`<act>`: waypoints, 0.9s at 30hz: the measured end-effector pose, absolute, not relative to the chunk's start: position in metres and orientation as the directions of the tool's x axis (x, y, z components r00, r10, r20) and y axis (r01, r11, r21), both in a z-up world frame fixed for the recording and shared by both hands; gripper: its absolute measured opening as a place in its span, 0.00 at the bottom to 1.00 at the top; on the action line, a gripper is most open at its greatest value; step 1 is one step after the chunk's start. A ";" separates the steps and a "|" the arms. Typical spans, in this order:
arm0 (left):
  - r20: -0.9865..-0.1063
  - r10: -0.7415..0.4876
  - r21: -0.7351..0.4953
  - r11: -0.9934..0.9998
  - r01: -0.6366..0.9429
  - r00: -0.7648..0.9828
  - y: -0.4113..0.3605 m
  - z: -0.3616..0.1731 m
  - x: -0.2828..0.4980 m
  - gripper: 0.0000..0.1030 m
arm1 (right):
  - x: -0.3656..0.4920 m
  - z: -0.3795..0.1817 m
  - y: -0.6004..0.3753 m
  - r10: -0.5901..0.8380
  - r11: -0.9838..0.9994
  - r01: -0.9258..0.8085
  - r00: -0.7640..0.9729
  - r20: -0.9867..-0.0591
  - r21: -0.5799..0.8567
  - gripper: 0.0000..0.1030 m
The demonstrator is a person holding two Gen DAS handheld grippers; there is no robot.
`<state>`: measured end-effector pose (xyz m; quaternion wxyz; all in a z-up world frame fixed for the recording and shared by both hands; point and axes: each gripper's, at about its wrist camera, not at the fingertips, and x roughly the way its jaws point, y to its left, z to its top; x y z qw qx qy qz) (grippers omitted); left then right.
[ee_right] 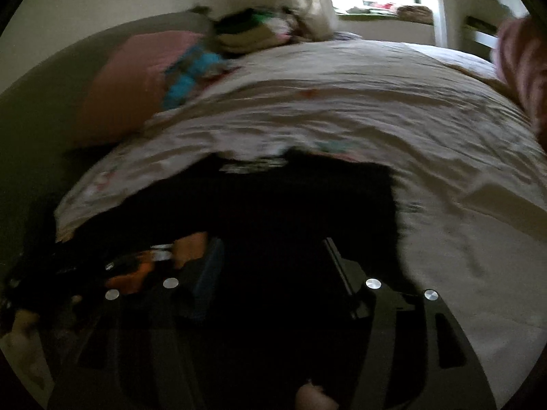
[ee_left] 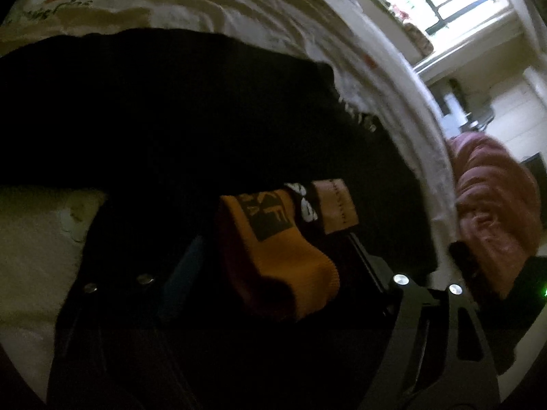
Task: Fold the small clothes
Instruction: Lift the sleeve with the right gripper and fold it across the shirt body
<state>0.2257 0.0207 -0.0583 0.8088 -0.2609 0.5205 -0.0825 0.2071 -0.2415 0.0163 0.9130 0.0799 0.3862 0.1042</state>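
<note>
Mid-fold on the bed (ee_right: 427, 130), by the look of it. Black garment (ee_left: 171, 112) spread dark across the pale floral bedcover, reaching right up into both cameras. Left claw (ee_left: 273, 256) closed on the garment's edge, orange lining and labels (ee_left: 336, 205) bunched between the fingers. Right claw (ee_right: 270, 273) buried in the same black cloth (ee_right: 290, 205); fingers close in on the fabric, so seemingly gripping it, though too dark to swear to. Both views blurred, so likely a lift or carry-over of the held edge under way, not a resting pose. Pink pillow (ee_right: 130, 78) and a heap of other clothes (ee_right: 249, 34) at the far side of the bed, well apart from the work; a pink bundle (ee_left: 492, 205) off the bed's edge in the left view. Next, probably: bring the held edge across and lay it flat over the rest of the garment, both claws level to keep the fold line straight, then release and smooth. Risk of the lining flopping out crooked.
</note>
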 end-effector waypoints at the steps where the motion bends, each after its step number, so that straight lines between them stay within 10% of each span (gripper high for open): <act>1: -0.809 -0.386 -0.487 0.863 -0.136 0.444 0.015 -0.058 0.226 0.51 | 0.211 0.014 -0.250 0.231 0.971 -0.108 0.670 -0.705 0.215 0.60; 4: -0.826 -0.335 -0.420 0.902 -0.099 0.454 0.000 -0.050 0.231 0.11 | 0.225 0.004 -0.270 0.143 0.987 -0.039 0.639 -0.755 0.154 0.61; 7: -0.797 -0.326 -0.394 0.919 -0.029 0.509 -0.010 -0.023 0.236 0.06 | 0.238 -0.006 -0.286 0.086 0.991 0.026 0.623 -0.778 0.130 0.61; 14: -0.731 -0.229 -0.236 0.969 0.077 0.643 -0.022 0.036 0.246 0.05 | 0.265 -0.033 -0.296 0.062 0.989 0.074 0.570 -0.819 0.127 0.61; 27: -0.847 -0.157 -0.220 0.973 -0.065 0.508 0.024 -0.046 0.250 0.17 | 0.246 -0.029 -0.274 0.000 0.998 0.043 0.648 -0.762 0.038 0.61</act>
